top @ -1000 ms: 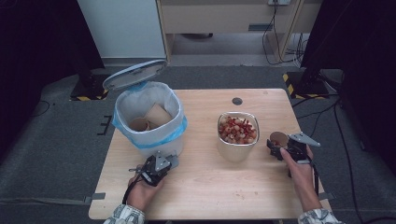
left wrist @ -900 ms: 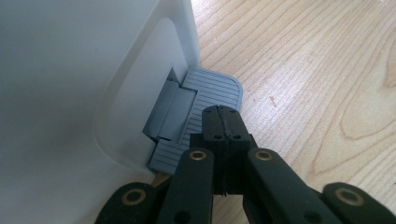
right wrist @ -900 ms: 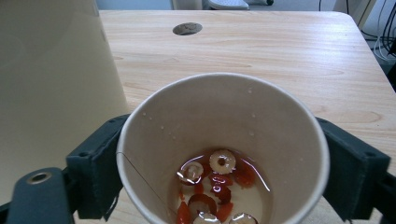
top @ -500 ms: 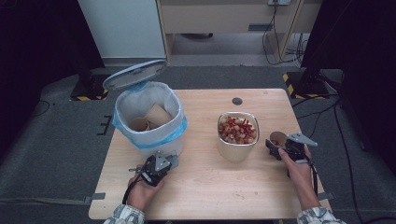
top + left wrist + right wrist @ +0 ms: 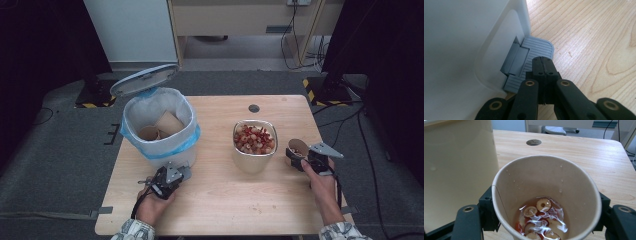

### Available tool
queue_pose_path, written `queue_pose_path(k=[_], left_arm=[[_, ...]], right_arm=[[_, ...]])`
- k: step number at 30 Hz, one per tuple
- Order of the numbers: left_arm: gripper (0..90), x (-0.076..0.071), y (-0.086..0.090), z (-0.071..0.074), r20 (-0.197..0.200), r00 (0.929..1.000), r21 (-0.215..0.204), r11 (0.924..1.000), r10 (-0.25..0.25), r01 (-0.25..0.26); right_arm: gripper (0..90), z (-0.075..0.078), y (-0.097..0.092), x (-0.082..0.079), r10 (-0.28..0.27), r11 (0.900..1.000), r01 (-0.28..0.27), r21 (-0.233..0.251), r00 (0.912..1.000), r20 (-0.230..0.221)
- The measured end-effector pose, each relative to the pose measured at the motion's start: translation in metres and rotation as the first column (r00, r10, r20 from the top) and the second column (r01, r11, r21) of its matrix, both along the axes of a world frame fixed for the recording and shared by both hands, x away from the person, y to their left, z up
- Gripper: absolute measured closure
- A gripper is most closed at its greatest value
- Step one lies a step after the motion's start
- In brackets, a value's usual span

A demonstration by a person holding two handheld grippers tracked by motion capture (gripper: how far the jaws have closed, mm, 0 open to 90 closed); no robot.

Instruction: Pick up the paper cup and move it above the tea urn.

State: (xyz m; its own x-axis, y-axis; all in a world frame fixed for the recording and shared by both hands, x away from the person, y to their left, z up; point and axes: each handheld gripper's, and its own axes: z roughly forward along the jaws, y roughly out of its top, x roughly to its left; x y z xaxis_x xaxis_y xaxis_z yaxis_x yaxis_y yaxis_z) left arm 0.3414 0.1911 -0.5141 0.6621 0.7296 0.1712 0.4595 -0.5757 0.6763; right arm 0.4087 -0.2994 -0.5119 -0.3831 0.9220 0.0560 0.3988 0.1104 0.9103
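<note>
Pale wood, grained and bare in the middle, makes up the rectangular table point(image 5: 220, 200) that carries everything here. On its left half stands the largest thing, a white plastic pedal bin point(image 5: 160, 145) lined with a blue bag, its grey-white lid point(image 5: 144, 79) tipped up at the back and brown paper cups point(image 5: 161, 127) lying inside. Right of centre stands a pale, rounded-square container point(image 5: 254, 156) heaped with red and white food pieces. Just to the right of it, near the table's right edge, is a brown paper cup point(image 5: 298, 148), which the right gripper point(image 5: 303, 159) holds upright: in the right gripper view the cup point(image 5: 546, 197) sits squarely between the two black jaws, one pressed against each side of its wall, its open mouth facing the camera and a shallow pool of reddish liquid with pale ring-shaped slices point(image 5: 539, 220) at the bottom. Those jaws have just been closing, and they now clamp the cup, with the pale container's wall point(image 5: 456, 172) close beside it. The left gripper point(image 5: 172, 176) rests at the foot of the bin; in the left gripper view its jaws are pressed together with nothing between them, their tips point(image 5: 543, 65) lying over the ribbed grey foot pedal point(image 5: 534, 53) that juts from the bin's base.
</note>
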Motion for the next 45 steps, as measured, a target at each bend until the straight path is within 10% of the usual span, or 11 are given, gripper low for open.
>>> queue_pose_path(k=[45], left_arm=[[90.0, 0.000, 0.000, 0.000, 0.001, 1.0000, -0.001, 1.0000, 0.000, 0.000]], right_arm=[[31.5, 0.105, -0.017, 0.028, 0.066, 0.9922, -0.057, -0.110, 0.9942, 0.084]])
